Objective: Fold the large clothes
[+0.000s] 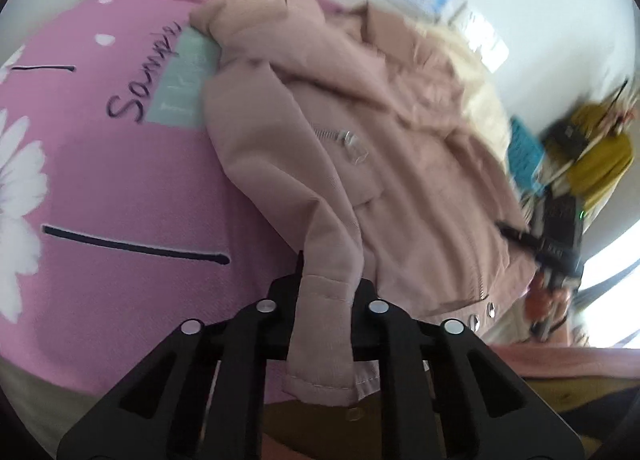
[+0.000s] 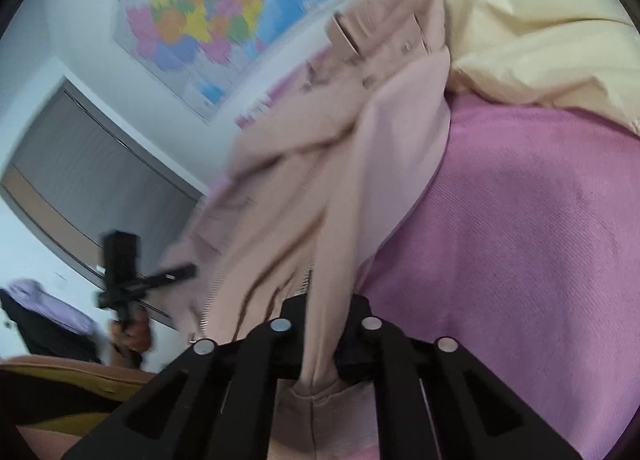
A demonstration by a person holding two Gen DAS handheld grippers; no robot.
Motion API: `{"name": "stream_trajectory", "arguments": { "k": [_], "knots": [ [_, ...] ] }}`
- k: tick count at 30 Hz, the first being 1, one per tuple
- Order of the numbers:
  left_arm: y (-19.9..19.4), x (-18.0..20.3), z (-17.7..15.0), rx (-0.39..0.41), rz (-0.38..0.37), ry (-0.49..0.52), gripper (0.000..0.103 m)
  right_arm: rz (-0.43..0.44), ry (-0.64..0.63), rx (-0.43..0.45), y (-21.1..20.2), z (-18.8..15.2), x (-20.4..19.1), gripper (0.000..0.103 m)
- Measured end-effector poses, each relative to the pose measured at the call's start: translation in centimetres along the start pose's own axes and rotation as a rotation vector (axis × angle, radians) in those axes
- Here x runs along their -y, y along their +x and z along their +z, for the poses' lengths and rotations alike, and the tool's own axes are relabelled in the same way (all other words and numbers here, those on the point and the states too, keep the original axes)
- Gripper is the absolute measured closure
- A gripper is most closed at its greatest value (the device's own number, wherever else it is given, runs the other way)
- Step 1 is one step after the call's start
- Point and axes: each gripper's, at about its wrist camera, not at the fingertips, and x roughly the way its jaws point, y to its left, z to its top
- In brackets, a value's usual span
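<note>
- A pale pink jacket (image 1: 360, 147) lies spread on a bed's pink daisy-print sheet (image 1: 120, 179), near a cream quilt (image 2: 540, 27).
- The left gripper (image 1: 326, 292) has its fingers clamped on a sleeve cuff (image 1: 320, 324).
- The right gripper (image 2: 326, 324) pinches a fold of the jacket's cloth, fingers narrow.
- A wall map (image 2: 208, 15) hangs behind.

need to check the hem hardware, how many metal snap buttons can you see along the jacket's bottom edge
2 on the pink jacket, seen from the left wrist: one snap nearer the hem's end, another snap just below-left of it. Folds or the left gripper clamping the sleeve cuff may hide others.
</note>
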Motion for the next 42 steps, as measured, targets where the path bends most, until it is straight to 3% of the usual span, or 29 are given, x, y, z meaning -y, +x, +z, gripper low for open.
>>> {"name": "stream_trajectory", "arguments": {
  "k": [4, 8, 11, 14, 15, 17, 19, 21, 24, 25, 26, 27, 28, 29, 30, 35, 42],
  "knots": [
    [-4.5, 0.8, 0.3, 0.099, -0.08, -0.006, 0.097, 0.056, -0.066, 0.074, -3.8, -0.2, -3.7, 0.099],
    [-7.6, 1.5, 0.2, 0.138, -0.121, 0.022, 0.097, 0.102, -0.131, 0.075, -5.7, -1.0, -6.3, 0.099],
    [-7.0, 1.4, -0.2, 0.101, -0.104, 0.042, 0.097, 0.068, -0.11, 0.021, -5.0, -1.8, -5.5, 0.098],
    [-4.4, 0.1, -1.1, 0.016, -0.133, 0.002, 0.094, 0.006, -0.045, -0.066, -3.1, -2.9, -2.7, 0.088],
    [-4.0, -0.3, -1.2, 0.005, -0.135, -0.009, 0.091, 0.011, -0.024, -0.094, -2.6, -3.4, -1.8, 0.082],
    [-2.9, -1.0, -1.7, -0.025, -0.15, -0.033, 0.086, 0.001, 0.016, -0.116, -1.9, -4.0, -0.7, 0.06],
    [-2.1, -1.3, -2.0, -0.049, -0.15, -0.044, 0.066, 0.018, 0.036, -0.141, -1.7, -4.7, 0.0, 0.047],
    [-1.5, -1.4, -2.3, -0.069, -0.152, -0.04, 0.049, 0.024, 0.036, -0.15, -1.6, -5.1, 0.2, 0.048],
    [-0.7, -0.6, -3.0, -0.099, -0.118, -0.001, 0.044, 0.038, 0.026, -0.155, -1.8, -5.2, 0.1, 0.047],
    [-0.6, -0.3, -3.0, -0.099, -0.112, 0.011, 0.044, 0.035, 0.023, -0.158, -1.6, -5.1, 0.0, 0.055],
    [-0.5, -0.1, -2.8, -0.098, -0.1, 0.018, 0.045, 0.027, 0.013, -0.163, -1.5, -5.0, -0.2, 0.072],
    [-0.5, 0.0, -2.9, -0.098, -0.089, 0.027, 0.054, 0.027, 0.011, -0.165, -1.4, -5.1, -0.3, 0.078],
    [-0.5, 0.0, -2.9, -0.096, -0.082, 0.032, 0.066, 0.031, 0.01, -0.16, -1.4, -5.0, -0.4, 0.083],
    [-0.5, -0.1, -2.8, -0.1, -0.067, 0.025, 0.086, 0.042, 0.01, -0.153, -1.3, -5.0, -0.7, 0.084],
    [-0.5, -0.3, -2.7, -0.101, -0.07, 0.01, 0.095, 0.061, 0.01, -0.143, -1.4, -4.9, -0.9, 0.085],
    [-3.6, -0.6, -1.4, -0.008, -0.14, -0.029, 0.097, 0.138, 0.012, -0.065, -2.7, -3.5, -2.0, 0.088],
    [-5.8, 0.0, 1.1, 0.041, -0.151, -0.019, 0.097, 0.164, 0.029, 0.04, -4.4, 0.0, -2.6, 0.089]
  ]
}}
